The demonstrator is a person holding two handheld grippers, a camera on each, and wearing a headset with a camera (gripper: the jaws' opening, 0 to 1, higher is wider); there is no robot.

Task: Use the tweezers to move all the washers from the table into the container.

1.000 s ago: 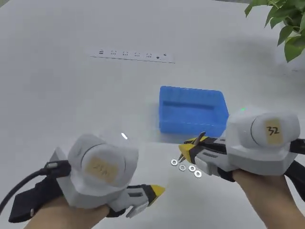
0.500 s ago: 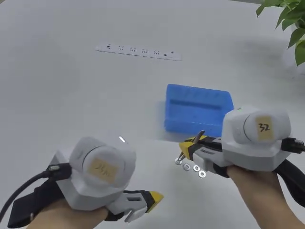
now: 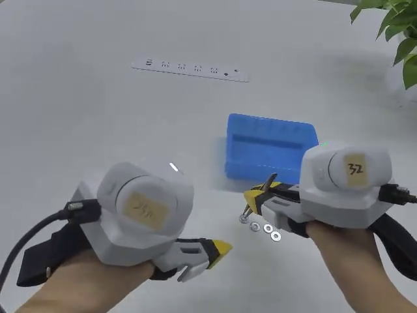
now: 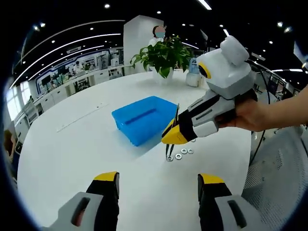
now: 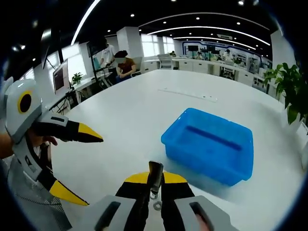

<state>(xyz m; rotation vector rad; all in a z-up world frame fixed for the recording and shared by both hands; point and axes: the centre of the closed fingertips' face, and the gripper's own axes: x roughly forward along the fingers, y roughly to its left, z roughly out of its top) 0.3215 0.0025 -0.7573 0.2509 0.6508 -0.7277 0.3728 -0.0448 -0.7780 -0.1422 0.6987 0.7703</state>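
the right tongs (image 3: pixel 253 199) clench the tweezers (image 3: pixel 268 182), tips down at the short row of washers (image 3: pixel 267 228) on the tabletop (image 3: pixel 98 117) — just beside the blue container (image 3: pixel 270 147). the left tongs (image 4: pixel 159 179) hover released, jaws wide apart.

- Head view: from above and behind, facing forward and down at the table (image 3: pixel 78 130); the left gripper (image 3: pixel 205 259) and right gripper (image 3: pixel 254 199) sit close beneath it, with the bin (image 3: pixel 270 147) just beyond.
- Left gripper view: low over the table, looking along its wide-apart jaws toward the bin; the right gripper is near ahead and a plant (image 4: pixel 166 55) far behind.
- Right gripper view: low, looking along jaws closed on tweezers (image 5: pixel 155 175); the bin is close ahead and the left gripper at its left edge.
- All three share the bin and the strip (image 3: pixel 189 68); the head and left gripper views share the washers (image 3: pixel 260 227).
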